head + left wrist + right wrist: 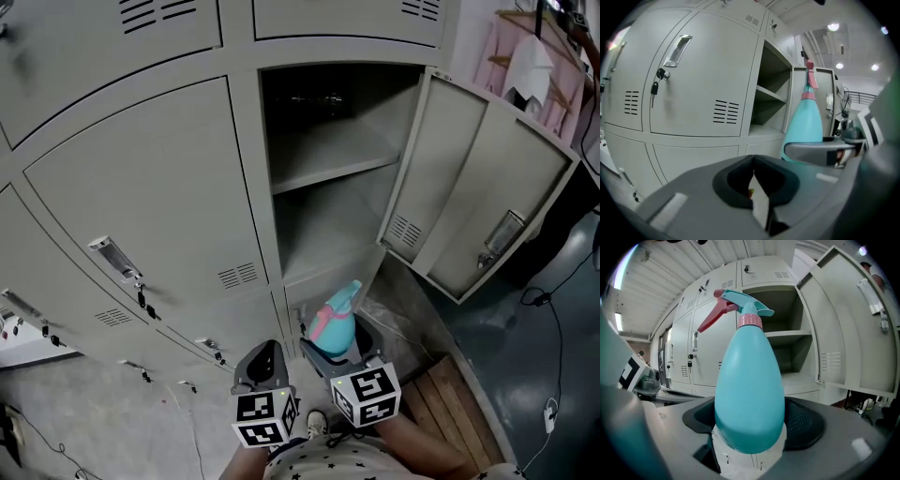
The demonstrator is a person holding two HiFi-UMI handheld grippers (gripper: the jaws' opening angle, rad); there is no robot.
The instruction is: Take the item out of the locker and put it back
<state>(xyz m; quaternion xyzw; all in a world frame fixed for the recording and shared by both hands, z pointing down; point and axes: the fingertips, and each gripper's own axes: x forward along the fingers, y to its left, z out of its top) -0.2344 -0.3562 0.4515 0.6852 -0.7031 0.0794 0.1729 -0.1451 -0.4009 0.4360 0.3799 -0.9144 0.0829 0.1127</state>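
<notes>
The left hand-held gripper (pixel 752 164) is nearest, its jaws together with nothing between them. Just beside it, the right hand-held gripper (pixel 339 359) is clamped on the lower body of a teal spray bottle (pixel 750 385) with a pink trigger, held upright in front of the locker. Beyond is the open compartment (pixel 319 234) with its shelf (pixel 333 164), and the door (pixel 487 197) is swung wide to the right.

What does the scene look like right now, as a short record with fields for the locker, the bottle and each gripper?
locker: one compartment open, door swung out to the right, shelf inside
spray bottle: teal with pink trigger, nozzle end up, outside the locker
right gripper: shut on the spray bottle's body
left gripper: jaws together, holding nothing
neighbouring door: closed, keys hanging below its handle
</notes>
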